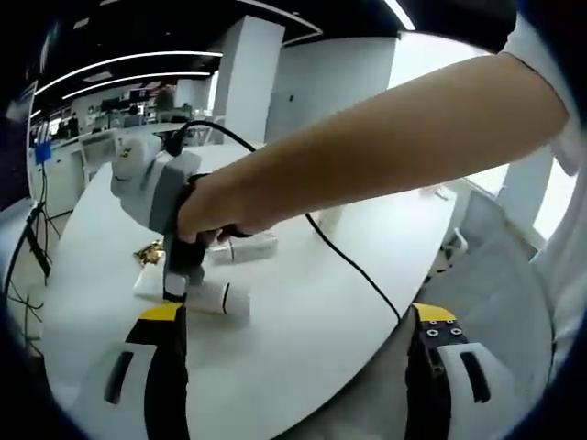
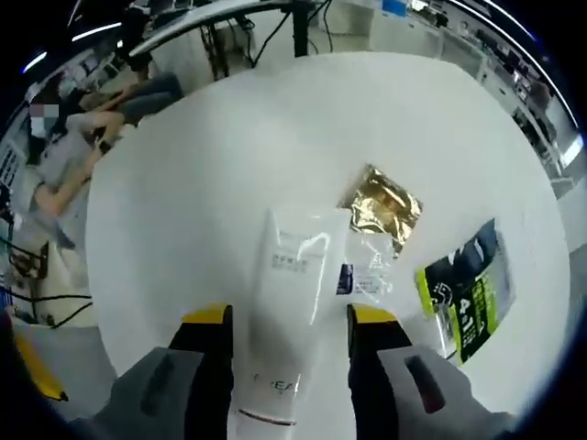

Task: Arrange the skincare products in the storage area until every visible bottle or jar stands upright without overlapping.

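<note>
Yellow-tipped jaws of the right gripper stand on either side of a white squeeze tube that lies flat on the round white table, its crimped end pointing away toward the middle of the tabletop and its cap end down between the jaws. The jaws sit narrow, right against the tube's sides, though whether they are actually pressing it I cannot tell. Just beside the tube, toward the table's far right, lies a small clear sachet, and touching that a crinkled gold foil packet. Further out, near the table's right edge, a black and lime-green pouch lies flat, apart from the others. Beyond the far edge of the table, people sit at desks.

From the left gripper view, the left gripper hangs off the near edge of the table with its jaws spread wide and nothing between them. A person's bare forearm reaches across from the right, the hand wrapped round the grey body of the other gripper, a black cable trailing over the tabletop. Under that gripper lies the white tube, with a white box just behind it and the gold packet beside.
</note>
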Demonstrator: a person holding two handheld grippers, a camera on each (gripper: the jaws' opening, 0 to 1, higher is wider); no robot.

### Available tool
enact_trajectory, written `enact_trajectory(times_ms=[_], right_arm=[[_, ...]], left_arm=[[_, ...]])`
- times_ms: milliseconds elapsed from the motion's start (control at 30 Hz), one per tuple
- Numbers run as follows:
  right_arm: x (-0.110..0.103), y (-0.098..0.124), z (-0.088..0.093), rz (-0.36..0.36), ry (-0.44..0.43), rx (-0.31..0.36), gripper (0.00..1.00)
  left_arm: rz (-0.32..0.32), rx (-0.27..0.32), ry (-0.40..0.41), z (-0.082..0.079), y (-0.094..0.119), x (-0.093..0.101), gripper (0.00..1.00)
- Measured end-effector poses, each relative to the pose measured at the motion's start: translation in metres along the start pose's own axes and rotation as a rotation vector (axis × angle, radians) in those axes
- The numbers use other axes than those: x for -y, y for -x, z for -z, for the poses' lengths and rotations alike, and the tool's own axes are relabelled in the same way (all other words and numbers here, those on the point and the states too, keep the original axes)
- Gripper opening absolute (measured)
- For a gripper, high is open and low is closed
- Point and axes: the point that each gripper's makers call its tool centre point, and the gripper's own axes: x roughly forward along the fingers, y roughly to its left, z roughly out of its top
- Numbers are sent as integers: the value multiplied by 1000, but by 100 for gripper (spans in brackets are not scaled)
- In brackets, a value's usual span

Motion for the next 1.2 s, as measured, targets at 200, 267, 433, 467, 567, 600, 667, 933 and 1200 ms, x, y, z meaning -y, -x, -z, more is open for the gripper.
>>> enact_trajectory(times_ms=[200, 267, 433, 467, 567, 600, 667, 933, 1200], right_arm=[[4, -1, -2, 34, 27, -28, 42], [1, -3, -4, 23, 47, -38, 36], [6, -6, -3, 18, 70, -34, 34], [6, -6, -3, 15, 67, -23, 33], [5, -7, -3, 1, 43, 24, 32], [5, -7, -3, -1, 32, 35, 32], [5, -5, -2, -1, 6, 57, 31], [-1, 10, 14, 4, -21, 113, 30], [-13, 36, 27, 26, -37, 212, 30]], left_arm=[[-8, -3, 6, 1, 0, -2, 92], [-9, -5, 4, 1, 0, -2, 92], [-14, -13, 0, 3, 0, -3, 91], [-14, -14, 0, 3, 0, -3, 91], [-14, -18, -3, 4, 0, -3, 91], [-16, -21, -5, 4, -1, -4, 91], [-19, -22, -8, 4, -1, -4, 91], [-22, -25, -17, 4, -1, -5, 89], [-34, 11, 4, -2, 2, -8, 88]])
